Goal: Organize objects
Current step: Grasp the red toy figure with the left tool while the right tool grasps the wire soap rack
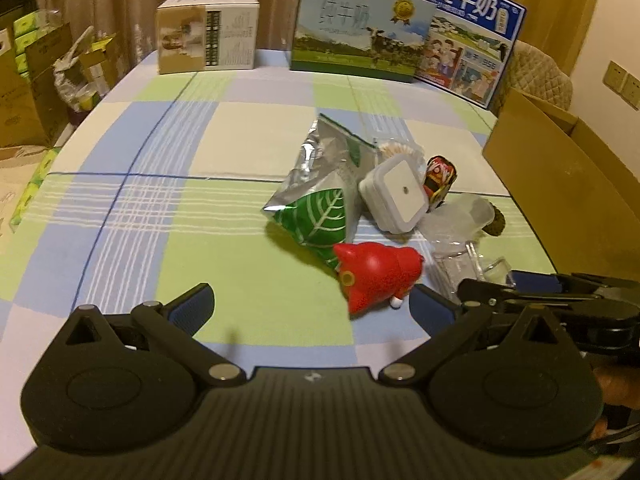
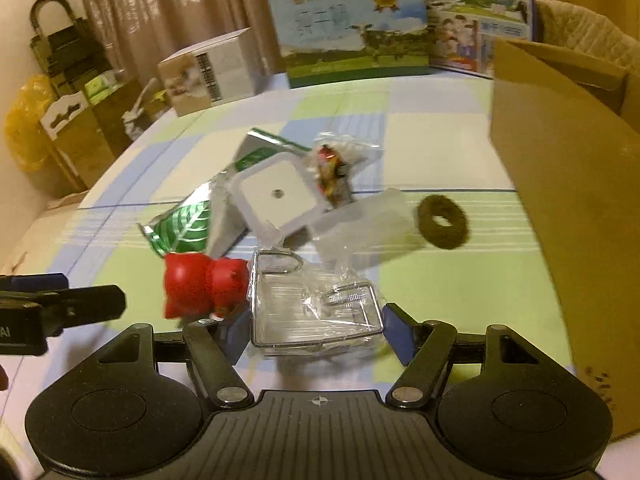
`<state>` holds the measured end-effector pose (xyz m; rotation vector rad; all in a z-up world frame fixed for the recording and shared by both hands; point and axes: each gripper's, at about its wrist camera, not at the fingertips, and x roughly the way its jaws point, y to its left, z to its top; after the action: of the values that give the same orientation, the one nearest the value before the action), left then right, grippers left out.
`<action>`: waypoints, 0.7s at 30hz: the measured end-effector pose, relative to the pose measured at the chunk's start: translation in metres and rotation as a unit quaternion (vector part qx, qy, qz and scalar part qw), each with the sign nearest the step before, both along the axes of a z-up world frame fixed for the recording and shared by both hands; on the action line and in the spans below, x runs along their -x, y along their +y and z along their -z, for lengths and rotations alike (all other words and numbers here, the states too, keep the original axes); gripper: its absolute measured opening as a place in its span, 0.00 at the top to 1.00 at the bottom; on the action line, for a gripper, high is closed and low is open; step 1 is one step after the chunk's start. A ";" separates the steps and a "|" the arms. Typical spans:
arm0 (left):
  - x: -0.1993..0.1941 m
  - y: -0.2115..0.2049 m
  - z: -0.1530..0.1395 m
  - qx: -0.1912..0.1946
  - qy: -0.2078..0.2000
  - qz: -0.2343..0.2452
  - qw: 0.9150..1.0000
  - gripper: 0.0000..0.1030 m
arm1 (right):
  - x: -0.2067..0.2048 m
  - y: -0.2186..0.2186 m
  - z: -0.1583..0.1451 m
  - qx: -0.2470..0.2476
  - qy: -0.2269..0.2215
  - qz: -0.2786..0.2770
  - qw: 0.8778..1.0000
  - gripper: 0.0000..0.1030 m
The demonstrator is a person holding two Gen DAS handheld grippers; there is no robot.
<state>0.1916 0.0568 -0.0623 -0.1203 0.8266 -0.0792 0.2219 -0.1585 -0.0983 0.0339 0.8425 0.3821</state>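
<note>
Curtains hang behind a bench [image 1: 168, 208] spread with a checked cloth of green, blue and cream. At its far edge stand a small white carton [image 1: 207, 34] and two printed milk boxes [image 1: 360, 24], and an open cardboard box [image 1: 560, 168] sits at the right side.

Near the middle lies a loose heap: a silver and green leaf-print pouch [image 1: 316, 200], a white square plug-in light [image 1: 394, 196] leaning on it, a small red and black wrapped toy [image 1: 439, 176], and a red pig figure [image 1: 378, 276] on its side at the near edge.

From the left wrist view, the left gripper [image 1: 310, 304] has its jaws spread wide with nothing between them, low over the cloth, the pig just beyond the right fingertip. The right gripper [image 1: 520, 292] shows there only as a black arm reaching in from the right edge, with crumpled clear plastic beside it.

The right wrist view makes plain what that plastic is: a clear bag holding a wire-framed clear item [image 2: 316, 312], lying between the right gripper's [image 2: 316, 330] blue pads [image 2: 400, 334]. The jaws stand partly open around it, and I cannot tell whether they press it. This view also shows a dark fuzzy ring [image 2: 442, 222] flat on the cloth near the cardboard box, which the left view catches only as a dark lump behind a frosted plastic piece [image 2: 368, 224].
</note>
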 end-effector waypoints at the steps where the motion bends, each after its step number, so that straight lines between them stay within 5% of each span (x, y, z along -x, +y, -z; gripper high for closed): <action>1: -0.002 -0.003 0.001 -0.001 -0.001 0.004 1.000 0.01 | 0.000 -0.004 0.000 0.004 0.002 0.008 1.000 0.36; 12: -0.034 -0.051 0.016 0.006 0.003 0.026 1.000 0.20 | 0.007 -0.027 0.000 0.038 -0.011 0.038 0.999 0.36; 21: -0.055 -0.068 0.036 -0.030 0.017 0.008 0.999 0.38 | 0.007 -0.027 0.002 0.046 -0.021 0.033 0.998 0.36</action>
<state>0.2461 -0.0113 -0.0979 -0.0581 0.8640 -0.0670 0.2147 -0.1857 -0.1003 -0.0317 0.8139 0.2802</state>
